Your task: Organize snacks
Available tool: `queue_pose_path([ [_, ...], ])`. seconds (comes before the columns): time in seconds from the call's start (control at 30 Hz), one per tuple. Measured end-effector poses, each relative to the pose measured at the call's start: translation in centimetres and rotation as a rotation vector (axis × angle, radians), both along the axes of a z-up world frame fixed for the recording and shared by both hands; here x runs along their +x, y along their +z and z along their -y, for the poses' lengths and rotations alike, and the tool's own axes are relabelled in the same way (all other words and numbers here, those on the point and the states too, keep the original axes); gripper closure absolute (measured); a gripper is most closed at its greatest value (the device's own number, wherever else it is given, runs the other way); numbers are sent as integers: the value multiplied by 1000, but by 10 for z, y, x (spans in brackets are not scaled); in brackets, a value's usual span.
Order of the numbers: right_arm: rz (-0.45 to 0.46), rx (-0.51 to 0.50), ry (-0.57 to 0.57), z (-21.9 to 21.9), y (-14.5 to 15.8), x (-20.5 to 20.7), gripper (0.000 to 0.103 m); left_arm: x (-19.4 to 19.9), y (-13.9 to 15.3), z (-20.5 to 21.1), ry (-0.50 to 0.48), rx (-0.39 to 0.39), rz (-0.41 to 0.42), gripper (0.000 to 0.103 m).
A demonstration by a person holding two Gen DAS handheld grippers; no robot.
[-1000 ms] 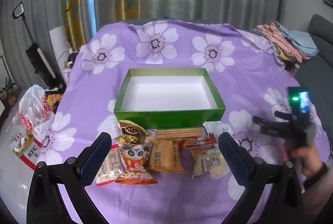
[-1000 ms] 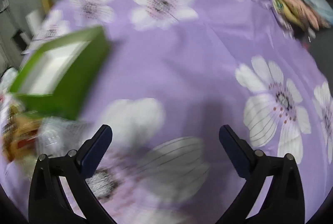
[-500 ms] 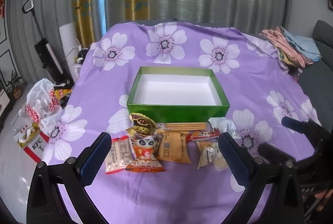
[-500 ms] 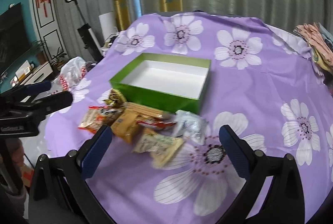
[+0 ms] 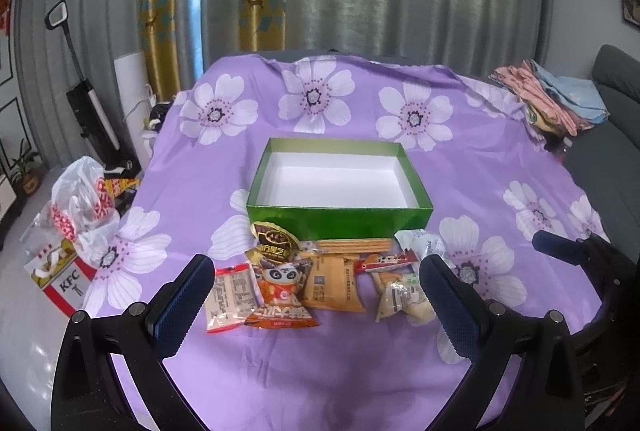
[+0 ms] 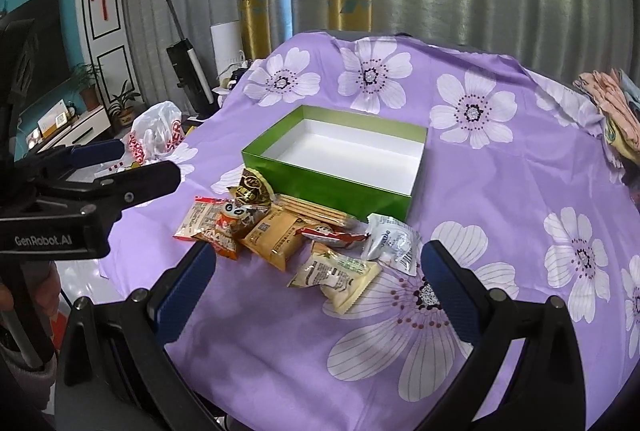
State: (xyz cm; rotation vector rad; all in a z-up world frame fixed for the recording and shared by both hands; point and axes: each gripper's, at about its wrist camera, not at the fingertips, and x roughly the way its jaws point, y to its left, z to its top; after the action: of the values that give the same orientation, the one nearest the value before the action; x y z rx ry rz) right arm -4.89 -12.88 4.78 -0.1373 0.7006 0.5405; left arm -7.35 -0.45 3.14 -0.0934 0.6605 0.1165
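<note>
While snack packets (image 5: 320, 275) lie before green box (image 5: 340, 183) (white inside) | left gripper (image 5: 316, 295) wide | right gripper (image 6: 316, 279) wide

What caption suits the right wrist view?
Open right gripper above snack packets before an empty green box on flowered purple cloth.

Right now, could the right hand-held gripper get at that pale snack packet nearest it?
Probably yes: the right hand-held gripper is open, the pale packet lies just ahead, nothing covering it.
</note>
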Motion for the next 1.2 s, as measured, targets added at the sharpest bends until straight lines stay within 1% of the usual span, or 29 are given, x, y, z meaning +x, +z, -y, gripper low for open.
queue_pose_path([
  [0.17, 7, -3, 6, -5, 4, -2, 0, -2, 1, -2, 3, -9, 5, 1],
  [0.3, 11, -21, 1, -8, 1, -3, 0, -3, 0, -2, -4, -11, 8, 1],
  [0.5, 6, -22, 4, -10, 1, -3, 0, -3, 0, -1, -3, -13, 8, 1],
  [0.7, 5, -25, 6, -11, 0, -4, 0, -2, -4, -1, -1, -19, -5, 1],
  [0.97, -1, -26, 4, -14, -2, -4, 0, 2, -8, -3, -22, -35, -16, 1],
  [1.2, -19, -22, -3, -13, -8, 1, 0, 8, -14, -4, -27, -47, -37, 1],
])
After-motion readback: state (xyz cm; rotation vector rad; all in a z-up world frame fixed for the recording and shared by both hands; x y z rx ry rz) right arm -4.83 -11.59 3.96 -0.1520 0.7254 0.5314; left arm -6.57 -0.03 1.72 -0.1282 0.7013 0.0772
